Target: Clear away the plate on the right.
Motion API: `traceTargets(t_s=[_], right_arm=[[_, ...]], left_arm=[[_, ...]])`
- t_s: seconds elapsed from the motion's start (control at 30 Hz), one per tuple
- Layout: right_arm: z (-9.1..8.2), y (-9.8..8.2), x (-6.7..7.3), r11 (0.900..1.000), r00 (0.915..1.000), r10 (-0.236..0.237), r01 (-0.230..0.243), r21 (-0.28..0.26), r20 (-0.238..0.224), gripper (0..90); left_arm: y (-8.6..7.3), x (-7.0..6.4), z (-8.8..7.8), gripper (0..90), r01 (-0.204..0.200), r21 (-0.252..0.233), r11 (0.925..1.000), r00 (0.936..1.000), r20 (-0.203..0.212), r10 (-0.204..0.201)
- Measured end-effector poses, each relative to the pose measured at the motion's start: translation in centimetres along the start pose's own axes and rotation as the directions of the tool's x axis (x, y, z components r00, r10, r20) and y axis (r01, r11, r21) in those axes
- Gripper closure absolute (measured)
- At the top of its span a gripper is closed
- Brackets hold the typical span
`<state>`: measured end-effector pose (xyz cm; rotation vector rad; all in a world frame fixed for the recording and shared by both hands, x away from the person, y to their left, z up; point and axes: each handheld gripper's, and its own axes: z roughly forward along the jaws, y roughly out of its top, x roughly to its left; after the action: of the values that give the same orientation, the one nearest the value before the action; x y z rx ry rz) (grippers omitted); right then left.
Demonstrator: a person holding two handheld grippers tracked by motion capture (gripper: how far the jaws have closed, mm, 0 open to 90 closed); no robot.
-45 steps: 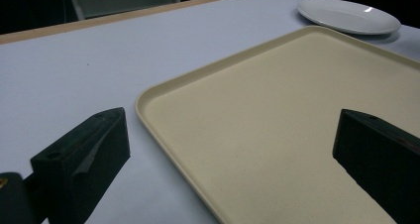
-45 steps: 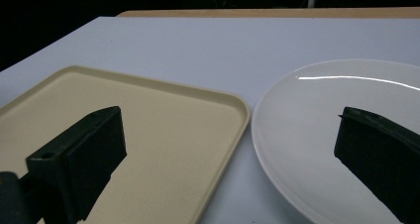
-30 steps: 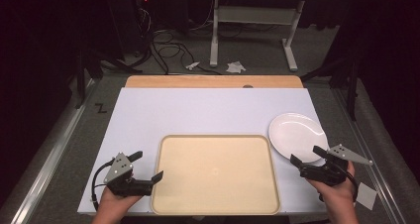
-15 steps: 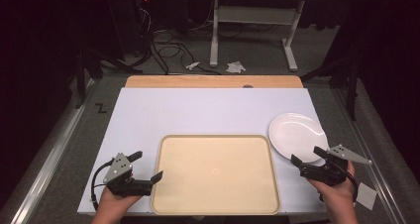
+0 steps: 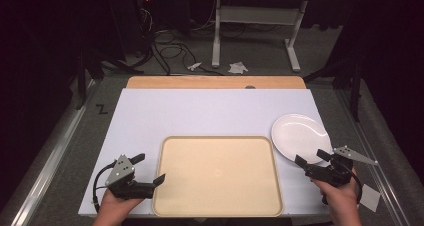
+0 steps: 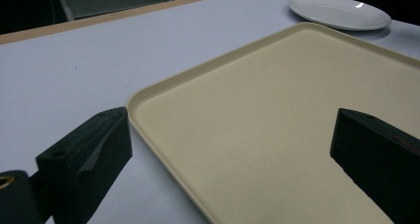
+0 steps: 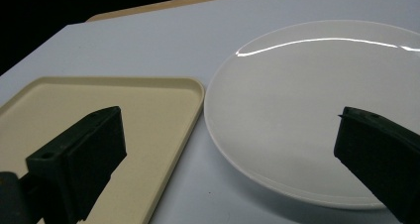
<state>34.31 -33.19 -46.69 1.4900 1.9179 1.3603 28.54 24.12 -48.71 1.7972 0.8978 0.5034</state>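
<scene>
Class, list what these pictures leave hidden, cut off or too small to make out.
1. Tray: near and right parts cut off by the left gripper view's edges.
2. Plate: right rim cut off in the right gripper view.
3. White scraps on the floor, high view: too small to identify.

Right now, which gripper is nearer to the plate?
Right. The right gripper is open just at the near rim of the plate; the left gripper is open across the tray, at its left edge.
</scene>
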Motion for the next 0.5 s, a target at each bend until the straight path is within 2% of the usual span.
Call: traceTargets(t_s=[0.13,0.17,0.27,0.5], right_arm=[[-0.1,-0.05,-0.18,1.0,0.9995,0.03,-0.03,-0.008,-0.007,0.0],[-0.14,-0.08,-0.26,0.999,0.9987,0.05,-0.05,-0.012,-0.012,0.0],[-0.12,-0.13,-0.32,0.998,0.9984,0.055,-0.055,-0.019,-0.016,0.1],[-0.1,-0.26,-0.79,0.987,0.9865,0.161,-0.161,0.003,-0.031,0.1]], left_arm=[[0.01,-0.02,0.0,3.7,-0.002,0.0,1.0,1.0,0.002,0.002],[0.01,-0.02,0.0,3.8,-0.003,0.0,1.0,1.0,0.002,0.003],[0.02,-0.04,0.0,3.8,-0.003,0.0,1.0,1.0,0.005,0.003],[0.03,-0.05,-0.04,4.1,-0.004,-0.001,1.0,1.0,0.008,0.004]])
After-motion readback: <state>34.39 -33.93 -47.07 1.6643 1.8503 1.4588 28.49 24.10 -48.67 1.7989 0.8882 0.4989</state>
